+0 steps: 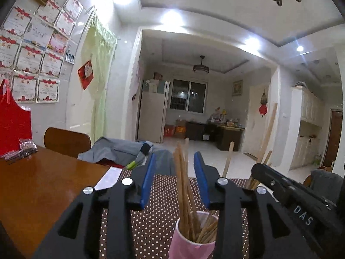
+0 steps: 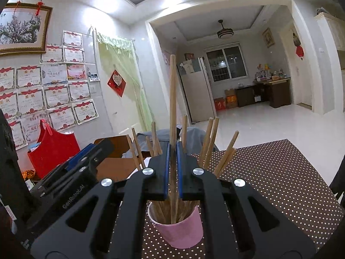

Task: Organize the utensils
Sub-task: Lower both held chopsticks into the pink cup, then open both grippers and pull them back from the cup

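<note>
A pink cup [image 1: 189,237] stands on a brown dotted mat [image 1: 133,226] and holds several wooden chopsticks [image 1: 183,185] that lean in different directions. My left gripper [image 1: 175,154] is open, and a bunch of those chopsticks rises between its blue pads without touching them. My right gripper [image 2: 173,144] is shut on a single chopstick [image 2: 172,99] that stands upright with its lower end in the pink cup [image 2: 181,233]. The two grippers are close together over the cup: the right gripper [image 1: 258,170] shows at the right of the left wrist view, and the left gripper [image 2: 101,149] at the left of the right wrist view.
The dotted mat [image 2: 269,183] covers the near end of a wooden table [image 1: 43,190]. A red bag [image 1: 13,127] and a small packet [image 1: 27,147] sit at its far left. Behind the table are a chair back [image 1: 66,141] and a grey garment [image 1: 120,149]. White paper [image 1: 107,178] lies by the mat.
</note>
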A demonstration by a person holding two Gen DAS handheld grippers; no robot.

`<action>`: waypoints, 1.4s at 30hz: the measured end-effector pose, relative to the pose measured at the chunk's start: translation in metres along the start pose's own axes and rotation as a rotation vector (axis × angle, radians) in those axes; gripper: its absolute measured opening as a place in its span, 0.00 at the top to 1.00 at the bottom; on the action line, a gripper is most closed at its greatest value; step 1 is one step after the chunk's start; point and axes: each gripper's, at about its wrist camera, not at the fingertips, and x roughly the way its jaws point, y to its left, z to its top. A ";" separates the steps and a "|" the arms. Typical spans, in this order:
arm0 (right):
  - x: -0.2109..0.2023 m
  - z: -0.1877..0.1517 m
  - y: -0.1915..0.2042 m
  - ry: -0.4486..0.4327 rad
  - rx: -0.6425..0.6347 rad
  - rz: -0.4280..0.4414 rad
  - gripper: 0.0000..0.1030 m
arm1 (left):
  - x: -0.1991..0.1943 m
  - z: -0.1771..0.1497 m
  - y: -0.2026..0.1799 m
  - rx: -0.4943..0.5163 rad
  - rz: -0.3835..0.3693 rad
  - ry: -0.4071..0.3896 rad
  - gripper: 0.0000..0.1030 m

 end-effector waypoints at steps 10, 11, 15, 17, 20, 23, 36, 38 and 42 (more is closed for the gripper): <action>0.010 -0.007 0.006 0.038 -0.041 -0.004 0.93 | 0.003 0.003 0.004 0.016 0.033 0.035 0.64; 0.011 -0.009 0.006 0.042 -0.046 -0.005 0.93 | 0.003 0.003 0.004 0.020 0.039 0.037 0.64; 0.021 -0.019 0.010 0.079 -0.061 -0.003 0.93 | 0.006 0.003 0.006 0.027 0.049 0.039 0.63; 0.027 -0.025 0.011 0.102 -0.065 -0.004 0.93 | 0.007 0.003 0.006 0.026 0.051 0.043 0.63; 0.029 -0.029 0.012 0.111 -0.069 -0.011 0.93 | 0.008 0.002 0.006 0.028 0.052 0.047 0.63; 0.021 -0.026 0.013 0.077 -0.071 -0.016 0.93 | 0.008 0.002 0.006 0.031 0.055 0.046 0.63; -0.006 0.000 0.010 -0.012 -0.053 -0.041 0.58 | -0.006 0.012 0.006 0.034 0.061 0.024 0.49; -0.012 0.002 0.010 -0.014 -0.058 -0.045 0.57 | -0.012 0.014 0.005 0.045 0.062 0.020 0.49; -0.029 0.004 0.011 -0.017 -0.064 -0.064 0.53 | -0.028 0.019 0.003 0.056 0.056 0.020 0.48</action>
